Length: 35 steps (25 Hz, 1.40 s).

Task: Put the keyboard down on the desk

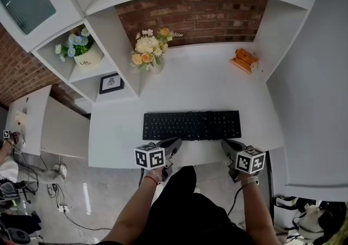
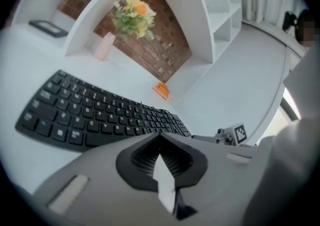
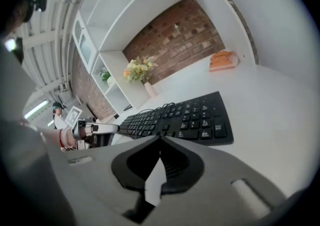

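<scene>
The black keyboard [image 1: 191, 125] lies flat on the white desk [image 1: 212, 83], its long side toward me. My left gripper [image 1: 174, 143] sits just off the keyboard's near left edge, jaws shut with nothing between them. My right gripper [image 1: 225, 143] rests off the near right edge, also shut and empty. In the left gripper view the keyboard [image 2: 95, 115] stretches ahead of the closed left gripper [image 2: 160, 139], apart from it. The right gripper view has the keyboard [image 3: 185, 117] just beyond the closed right gripper [image 3: 160, 140], with its thin cable [image 3: 150, 111] over the keys.
A vase of flowers [image 1: 148, 51] stands at the back left of the desk by the brick wall. An orange object [image 1: 244, 59] lies at the back right. White shelves [image 1: 81, 70] with a flower pot [image 1: 81, 49] and a framed picture [image 1: 111, 82] rise at the left.
</scene>
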Each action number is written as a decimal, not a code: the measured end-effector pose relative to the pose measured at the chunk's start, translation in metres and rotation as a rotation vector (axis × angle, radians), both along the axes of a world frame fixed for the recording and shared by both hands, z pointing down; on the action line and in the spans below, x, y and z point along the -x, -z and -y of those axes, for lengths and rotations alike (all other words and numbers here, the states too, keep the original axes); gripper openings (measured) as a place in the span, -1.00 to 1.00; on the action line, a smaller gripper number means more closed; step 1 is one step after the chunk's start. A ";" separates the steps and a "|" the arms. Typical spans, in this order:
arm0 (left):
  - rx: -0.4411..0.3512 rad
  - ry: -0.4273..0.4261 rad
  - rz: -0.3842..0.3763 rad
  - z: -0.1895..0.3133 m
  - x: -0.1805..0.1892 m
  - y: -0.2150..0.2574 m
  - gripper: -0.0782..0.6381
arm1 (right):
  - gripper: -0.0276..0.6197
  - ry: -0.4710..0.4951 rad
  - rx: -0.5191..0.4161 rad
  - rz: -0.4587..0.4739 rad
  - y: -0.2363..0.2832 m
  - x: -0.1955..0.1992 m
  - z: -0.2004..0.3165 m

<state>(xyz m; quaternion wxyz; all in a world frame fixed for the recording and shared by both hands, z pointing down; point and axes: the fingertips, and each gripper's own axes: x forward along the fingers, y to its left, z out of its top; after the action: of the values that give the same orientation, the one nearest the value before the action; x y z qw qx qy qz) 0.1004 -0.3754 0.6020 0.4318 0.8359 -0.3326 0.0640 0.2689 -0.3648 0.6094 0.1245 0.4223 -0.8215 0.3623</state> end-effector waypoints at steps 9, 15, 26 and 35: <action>-0.293 0.135 0.139 0.006 0.042 0.035 -0.78 | -0.92 0.031 -0.281 -0.128 0.042 0.000 -0.005; -0.426 0.224 0.114 0.009 0.059 0.070 -0.78 | -0.92 0.008 -0.413 -0.150 0.076 -0.003 -0.009; -0.539 0.263 0.122 0.000 0.063 0.102 -0.78 | -0.92 -0.013 -0.545 -0.154 0.121 0.000 -0.019; -0.609 0.298 0.125 -0.004 0.071 0.129 -0.78 | -0.92 -0.026 -0.618 -0.143 0.150 -0.002 -0.024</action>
<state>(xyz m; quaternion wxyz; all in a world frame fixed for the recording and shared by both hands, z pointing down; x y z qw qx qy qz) 0.0290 -0.3710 0.4732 0.1460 0.8631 -0.4808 -0.0510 0.2707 -0.3407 0.4589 0.0432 0.4752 -0.8763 0.0667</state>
